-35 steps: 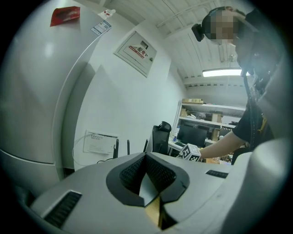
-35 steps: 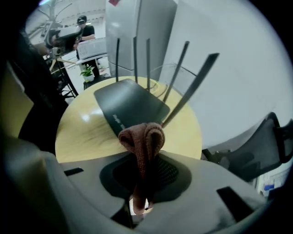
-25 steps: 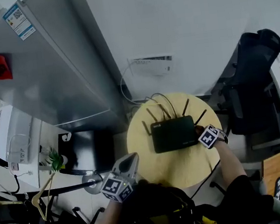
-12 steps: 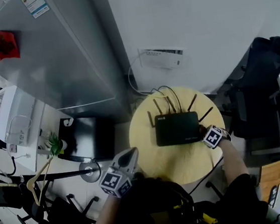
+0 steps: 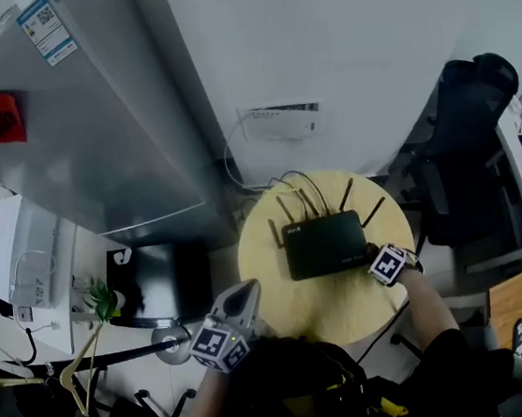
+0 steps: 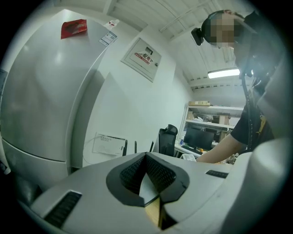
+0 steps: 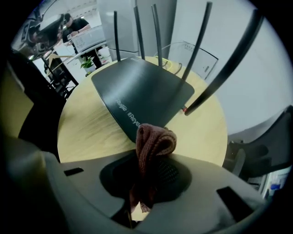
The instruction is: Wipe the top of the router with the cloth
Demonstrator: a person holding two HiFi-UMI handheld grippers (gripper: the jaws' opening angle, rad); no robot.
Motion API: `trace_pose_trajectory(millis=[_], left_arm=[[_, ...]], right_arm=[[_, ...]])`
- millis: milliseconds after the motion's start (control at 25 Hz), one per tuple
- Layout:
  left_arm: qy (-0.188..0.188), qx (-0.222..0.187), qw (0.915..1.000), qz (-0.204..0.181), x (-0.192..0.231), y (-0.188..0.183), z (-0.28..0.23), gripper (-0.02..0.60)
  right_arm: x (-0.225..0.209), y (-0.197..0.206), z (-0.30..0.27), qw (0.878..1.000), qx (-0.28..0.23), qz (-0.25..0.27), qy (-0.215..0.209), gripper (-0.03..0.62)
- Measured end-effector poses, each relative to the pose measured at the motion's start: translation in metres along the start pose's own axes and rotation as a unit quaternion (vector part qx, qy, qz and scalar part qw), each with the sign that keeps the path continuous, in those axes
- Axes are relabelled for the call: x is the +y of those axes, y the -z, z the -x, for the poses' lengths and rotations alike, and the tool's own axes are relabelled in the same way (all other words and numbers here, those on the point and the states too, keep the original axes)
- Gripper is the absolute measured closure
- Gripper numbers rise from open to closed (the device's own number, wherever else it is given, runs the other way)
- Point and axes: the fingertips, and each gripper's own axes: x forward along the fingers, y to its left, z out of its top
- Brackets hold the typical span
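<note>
My right tool [image 5: 377,259] is squeezed shut on the cloth [image 7: 154,140], a small reddish bunch that sticks out past its tips. I hold it that way so the soft part meets the router [image 5: 325,245] first, not the hard tool. The cloth is right at the router's near right corner. I cannot tell if it is pressing down yet. The router lies flat on the back half of the round yellow surface [image 5: 316,314], so its top is easy to reach from my side.

My left tool [image 5: 241,299] is closed with nothing in it. It hangs by the left front rim of the surface, well apart from the router and out of the way.

The top of the router is wide and bare, so I think there is good room to slide the cloth across to the left. The antennas [image 7: 137,32] stand up along the back edge, so I should stop before them. The surface is small, with only a strip of bare yellow around the router.
</note>
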Motion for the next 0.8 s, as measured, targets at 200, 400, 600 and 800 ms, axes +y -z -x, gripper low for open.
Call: trace_pose_trajectory(millis=[200, 400, 600, 800], left_arm=[[0.026, 0.005, 0.9997, -0.001, 0.002, -0.001, -0.002, 0.58], [0.043, 0.006, 0.999, 0.005, 0.004, -0.006, 0.001, 0.58], [0.053, 0.001, 0.9986, 0.002, 0.012, -0.009, 0.008, 0.58], [0.058, -0.001, 0.9983, 0.009, 0.018, -0.012, 0.012, 0.58]], right_arm=[[0.012, 0.004, 0.003, 0.998, -0.007, -0.064, 0.011, 0.528], [0.029, 0.005, 0.005, 0.991, -0.025, -0.129, -0.009, 0.528], [0.039, 0.01, 0.002, 0.986, -0.016, -0.166, -0.006, 0.528], [0.052, 0.008, -0.001, 0.984, -0.004, -0.18, -0.004, 0.528]])
